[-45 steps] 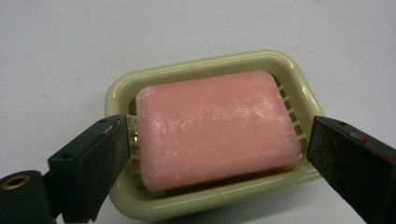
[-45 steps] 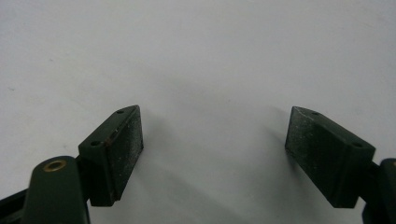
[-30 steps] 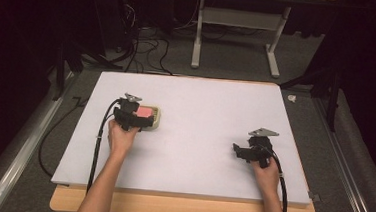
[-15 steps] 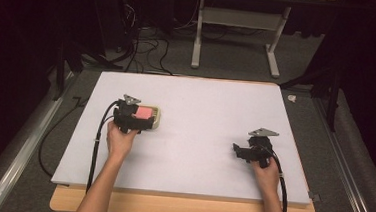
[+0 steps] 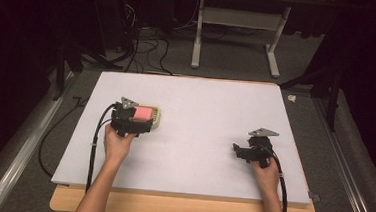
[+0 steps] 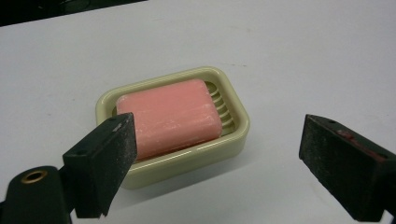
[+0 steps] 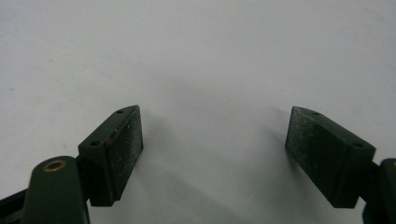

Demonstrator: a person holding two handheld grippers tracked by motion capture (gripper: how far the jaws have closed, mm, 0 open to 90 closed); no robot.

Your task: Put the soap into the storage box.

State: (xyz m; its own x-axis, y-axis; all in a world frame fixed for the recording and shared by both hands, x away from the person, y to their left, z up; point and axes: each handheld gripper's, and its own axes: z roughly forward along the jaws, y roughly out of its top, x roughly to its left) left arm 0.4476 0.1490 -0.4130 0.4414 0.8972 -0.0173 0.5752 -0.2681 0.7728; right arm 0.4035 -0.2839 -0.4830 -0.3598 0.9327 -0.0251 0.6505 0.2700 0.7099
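In the high view, a pink rectangular bar of soap [image 5: 143,114] is lying in a cream plastic soap dish [image 5: 157,119] with rounded corners, left of centre on the white tabletop [image 5: 210,112]. The left gripper [image 5: 133,122] is sitting right at the dish's near-left edge, partly covering it. The right gripper [image 5: 245,152] is resting well apart, far right of the dish, over bare tabletop. Compared with a second ago, both grippers and the dish are keeping the same places.

In the left gripper view, the soap [image 6: 170,116] is covering most of the dish [image 6: 233,135], leaving ribbed slots showing at one end. The jaws are standing wide open, holding nothing; one jaw is overlapping the dish's near corner.

In the right gripper view, the jaws are spreading wide apart over plain tabletop [image 7: 210,60], gripping nothing.
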